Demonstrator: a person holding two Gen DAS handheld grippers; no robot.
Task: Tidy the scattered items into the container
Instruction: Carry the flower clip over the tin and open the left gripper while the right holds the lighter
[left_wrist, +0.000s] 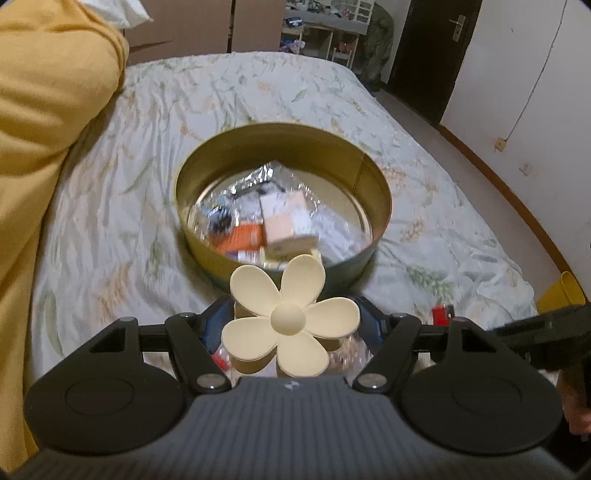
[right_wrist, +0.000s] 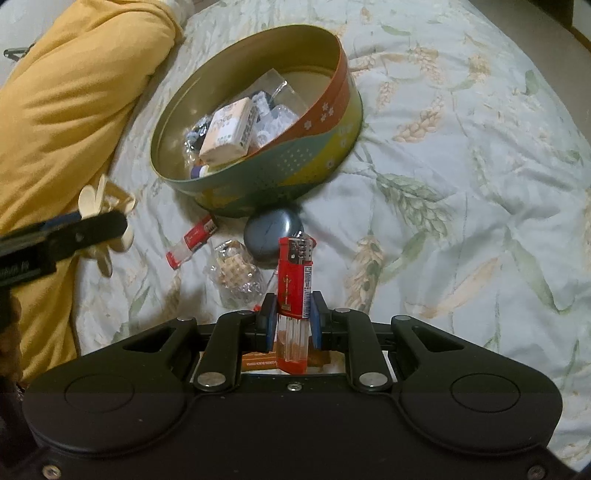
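Observation:
My left gripper (left_wrist: 291, 306) is shut on a cream flower-shaped hair clip (left_wrist: 288, 317), lifted just in front of the round tin (left_wrist: 280, 127). The tin stands on the bed and holds a pale box (left_wrist: 286, 221), foil packets and other small items. In the right wrist view my right gripper (right_wrist: 293, 299) is shut on a red lighter (right_wrist: 295, 273), which stands upright between the blue pads. From there the tin (right_wrist: 295, 158) lies ahead to the left. The left gripper (right_wrist: 110, 221) with the hair clip (right_wrist: 92, 199) shows at the left edge.
On the flowered bedspread (right_wrist: 461, 166) near the tin lie a grey round case (right_wrist: 269, 236), a clear bag of wooden pieces (right_wrist: 232, 273) and a red-capped clear tube (right_wrist: 192, 240). A yellow cloth bundle (right_wrist: 74, 92) fills the left. The bed's edge and the floor (left_wrist: 461, 155) are to the right.

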